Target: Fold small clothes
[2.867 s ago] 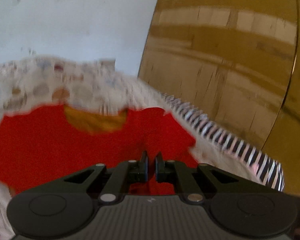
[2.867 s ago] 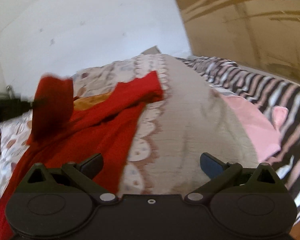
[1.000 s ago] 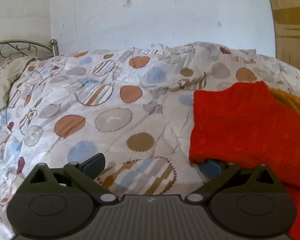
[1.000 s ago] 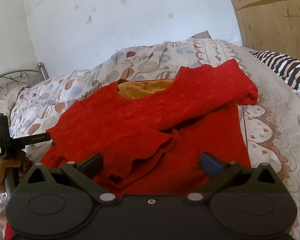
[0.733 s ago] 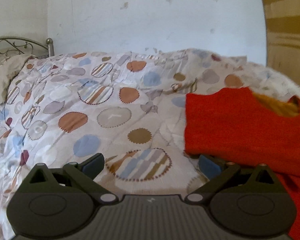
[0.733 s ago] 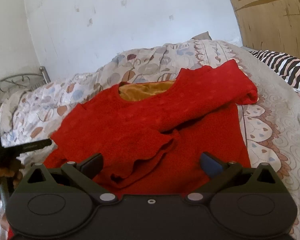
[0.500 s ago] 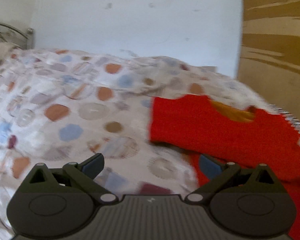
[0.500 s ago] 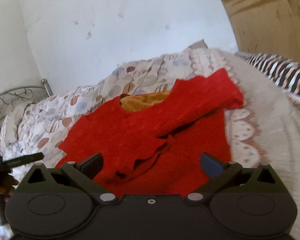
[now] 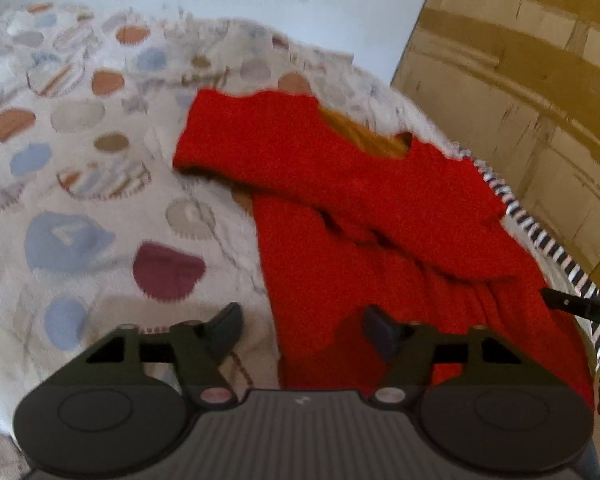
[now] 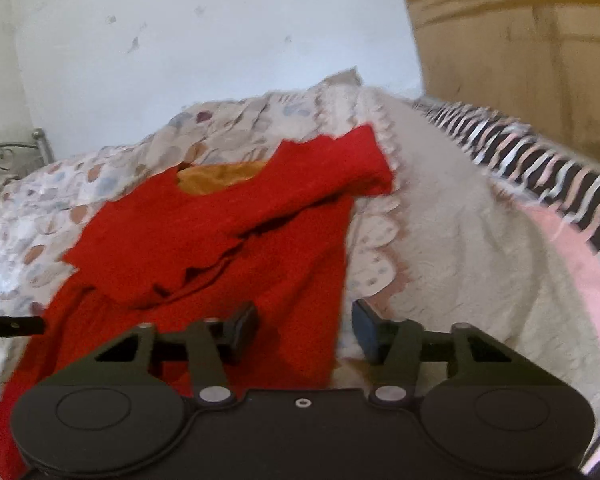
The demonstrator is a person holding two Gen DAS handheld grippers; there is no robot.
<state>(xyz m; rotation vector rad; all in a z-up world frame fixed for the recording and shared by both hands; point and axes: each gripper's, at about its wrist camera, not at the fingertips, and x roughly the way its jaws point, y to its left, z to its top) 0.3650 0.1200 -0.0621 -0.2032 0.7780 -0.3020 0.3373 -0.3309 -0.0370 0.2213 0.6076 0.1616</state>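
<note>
A red garment (image 9: 380,208) with an orange lining at the neck (image 9: 360,136) lies flat on the bed, both sleeves folded across its chest. My left gripper (image 9: 304,328) hovers low at the garment's lower left edge. Its jaws are closing, with that edge between the fingers and the pads not pressing. In the right wrist view the same red garment (image 10: 228,240) fills the centre. My right gripper (image 10: 305,330) is at its lower right edge. Its jaws are closing too, with red cloth between the fingers and no visible grip.
A quilt with round patches (image 9: 80,160) covers the bed to the left. A beige spread (image 10: 460,240), a pink cloth (image 10: 580,264) and a zebra-striped blanket (image 10: 540,160) lie to the right. Behind them are a wooden wardrobe (image 9: 540,80) and a white wall (image 10: 220,40).
Both grippers' jaws have narrowed from wide open. The left view has swung right, from the quilt onto the garment's left edge. The right gripper has shifted toward the garment's right edge.
</note>
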